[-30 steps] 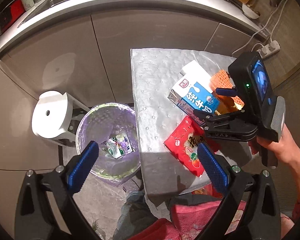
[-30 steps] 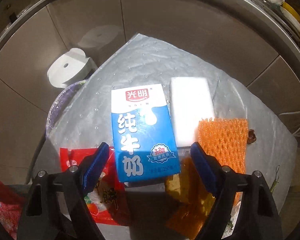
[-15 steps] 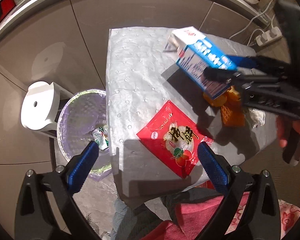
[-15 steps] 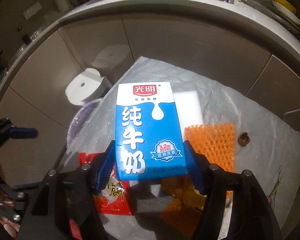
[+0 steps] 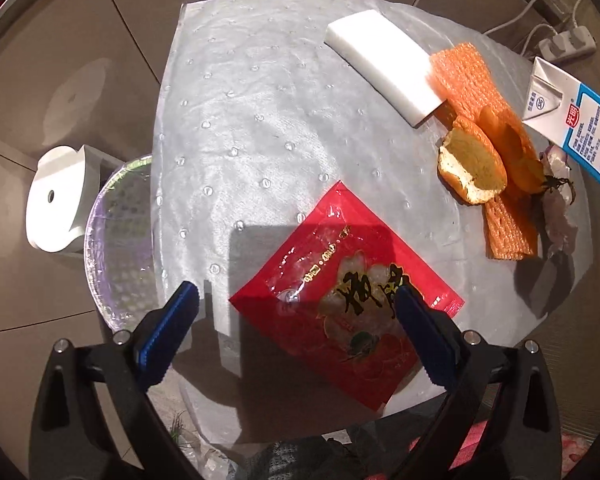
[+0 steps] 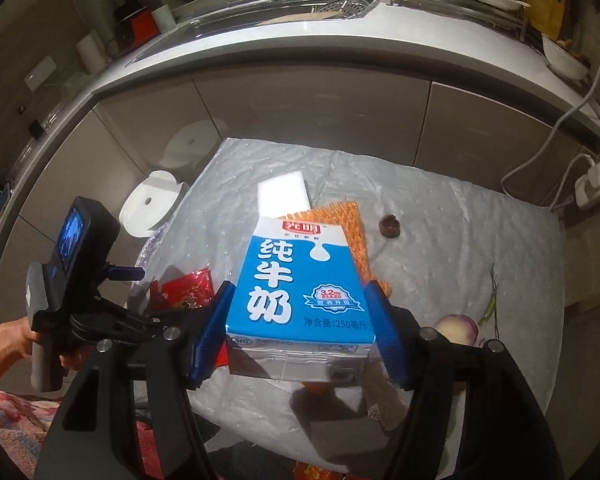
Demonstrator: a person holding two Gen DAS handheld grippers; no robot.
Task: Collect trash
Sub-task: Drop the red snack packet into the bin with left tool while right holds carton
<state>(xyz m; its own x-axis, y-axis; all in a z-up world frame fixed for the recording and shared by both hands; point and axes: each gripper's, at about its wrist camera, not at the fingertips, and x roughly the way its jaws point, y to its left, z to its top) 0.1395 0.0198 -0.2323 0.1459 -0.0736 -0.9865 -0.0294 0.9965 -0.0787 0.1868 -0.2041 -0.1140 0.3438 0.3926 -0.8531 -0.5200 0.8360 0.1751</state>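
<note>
Your right gripper [image 6: 298, 328] pinches the blue-and-white milk carton [image 6: 296, 292] by its two sides, both blue pads pressed flat against it, and holds it in the air above the table [image 6: 480, 248]. The carton's printed face is turned up toward the camera, its white top end pointing away from you. In the left wrist view the same carton [image 5: 572, 116] shows at the far right edge, clear of the tabletop.

Your left gripper [image 5: 296, 320] points straight down over the near edge of the table with its jaws spread wide; they have just been closing a little, and nothing is pressed by the pads. The red snack wrapper [image 5: 340, 292] lies flat on the table under it, between the two pads as seen from above, with the right pad [image 5: 424, 332] over the wrapper's right corner and the left pad [image 5: 168, 332] off to the wrapper's left.

Farther back on the table lie a white foam block [image 5: 380, 64], an orange foam net [image 5: 468, 76] just beside it, and orange peel [image 5: 472, 168] on top of the net. The trash bin [image 5: 120, 240], lined with a clear bag, stands on the floor at the table's left side, with a white stool [image 5: 60, 200] just to its left.
</note>
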